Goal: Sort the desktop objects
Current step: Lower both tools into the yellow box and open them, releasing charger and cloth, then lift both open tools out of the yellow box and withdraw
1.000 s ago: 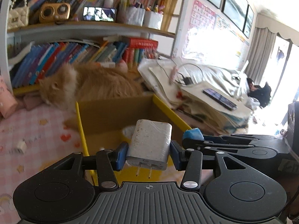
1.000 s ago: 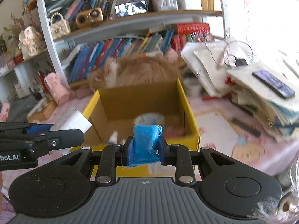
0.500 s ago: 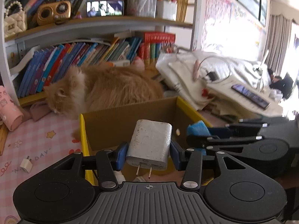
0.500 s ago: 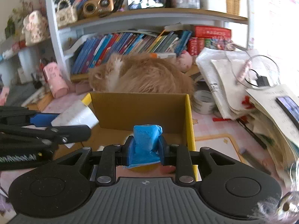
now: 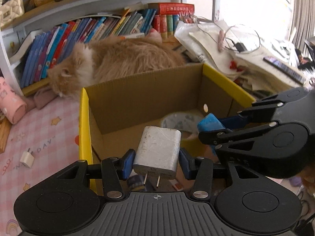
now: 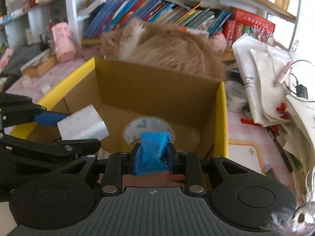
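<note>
Both grippers have moved forward since the earlier frames, and the cardboard box (image 5: pixel 149 100), whose bottom was partly hidden behind its yellow front edge, is now open to both cameras. The left gripper (image 5: pixel 156 162) sits level above the box's near left corner, its jaws closed on a white charger (image 5: pixel 158 150) held upright with its two prongs pointing back at the camera. The right gripper (image 6: pixel 152 155) reaches in beside it, above the near right part of the box, and pinches a crumpled blue wad (image 6: pixel 152 152) at a narrow setting. In the left wrist view the right gripper (image 5: pixel 211 126) comes in from the right, turned on its side, the blue wad (image 5: pixel 209 123) poking out at its tip.

A roll of tape (image 6: pixel 149 126) lies flat on the box floor, half covered by the wad in the right view. Other small things at the box's near end are masked by the fingers and cannot be made out. An orange cat (image 5: pixel 116 61) lies just behind the far wall, its lower body cut off by the cardboard. A small white plug (image 5: pixel 27 157) lies on the pink mat (image 5: pixel 39 135), left of the box.
</note>
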Motion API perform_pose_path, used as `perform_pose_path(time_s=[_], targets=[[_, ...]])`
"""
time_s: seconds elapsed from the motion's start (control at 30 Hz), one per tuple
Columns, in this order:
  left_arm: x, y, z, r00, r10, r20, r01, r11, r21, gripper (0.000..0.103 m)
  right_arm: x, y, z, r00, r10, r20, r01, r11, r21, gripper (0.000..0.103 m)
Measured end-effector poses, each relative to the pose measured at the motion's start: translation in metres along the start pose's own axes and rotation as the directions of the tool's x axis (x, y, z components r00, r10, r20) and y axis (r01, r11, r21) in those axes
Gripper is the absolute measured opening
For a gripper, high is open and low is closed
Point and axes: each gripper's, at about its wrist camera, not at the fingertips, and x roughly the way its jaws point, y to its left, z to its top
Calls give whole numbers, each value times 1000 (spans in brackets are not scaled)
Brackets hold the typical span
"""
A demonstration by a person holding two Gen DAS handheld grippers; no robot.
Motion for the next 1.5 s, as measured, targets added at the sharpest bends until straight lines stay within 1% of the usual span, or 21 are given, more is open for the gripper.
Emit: perform_pose_path(time_s=[0.07, 0.1, 0.17, 0.3, 0.4, 0.5, 0.57, 0.6, 0.63, 0.67, 0.7, 0.73, 0.83, 1.03, 1.13, 1.37, 1.5], targets=[[-2, -1, -2, 1000, -3, 0, 3, 1000, -6, 44, 4, 1, -2, 1000, 7, -19, -7, 1000, -4, 24], [-3, 1, -2, 1000, -22, -10, 22, 999, -24, 42, 5, 1, -3, 1000, 7, -22, -7, 1000, -4, 24], [-4, 1, -4, 1000, -23, -11, 23, 999, -36, 42, 5, 2, -4, 1000, 11, -29, -11, 1000, -4, 24], [-6, -3, -7, 1000, -17, -12, 17, 1000, -26, 42, 4, 3, -8, 999, 14, -41, -15, 1000, -14, 24], [-9, -3, -6, 1000, 4, 10, -4, 1000, -26, 42, 3, 4, -9, 999, 13, -37, -14, 1000, -16, 24], [-16, -5, -7, 998, 28, 48, -27, 999, -17, 46, 3, 2, -9, 999, 20, -28, -19, 1000, 9, 24], [-22, -5, -7, 995, 51, 83, -50, 999, -12, 52, 0, 2, -9, 1000, 20, -15, -20, 1000, 22, 25], [-27, -5, -7, 992, 69, 104, -68, 998, -17, 57, -2, 1, -8, 1000, 20, -6, -20, 999, 28, 26], [-31, -4, -6, 989, 77, 124, -74, 997, -26, 63, -5, 1, -7, 1000, 21, 1, -21, 999, 32, 30], [-36, -3, -6, 986, 80, 144, -75, 996, -38, 65, -8, 0, -6, 1000, 18, 11, -18, 999, 35, 32], [-42, -1, -6, 983, 80, 167, -72, 996, -55, 70, -12, 0, -4, 1000, 13, 23, -14, 999, 37, 35], [-47, 1, -6, 980, 76, 185, -65, 996, -65, 73, -16, 0, -2, 999, 6, 37, -8, 999, 39, 39], [-62, 6, -5, 971, 77, 226, -58, 994, -89, 76, -29, 2, 2, 997, -1, 80, -3, 999, 49, 45], [-89, 15, -11, 959, 92, 266, -58, 989, -135, 78, -60, 14, 1, 988, -9, 154, 1, 999, 53, 50], [-101, 20, -17, 956, 94, 278, -53, 987, -153, 78, -74, 19, -2, 983, -15, 181, 4, 998, 62, 50], [-122, 32, -34, 952, 95, 291, -48, 985, -165, 78, -100, 27, -15, 977, -55, 205, 33, 994, 109, 50], [-128, 37, -45, 955, 110, 276, -68, 985, -158, 80, -110, 32, -26, 976, -88, 201, 61, 989, 136, 50]])
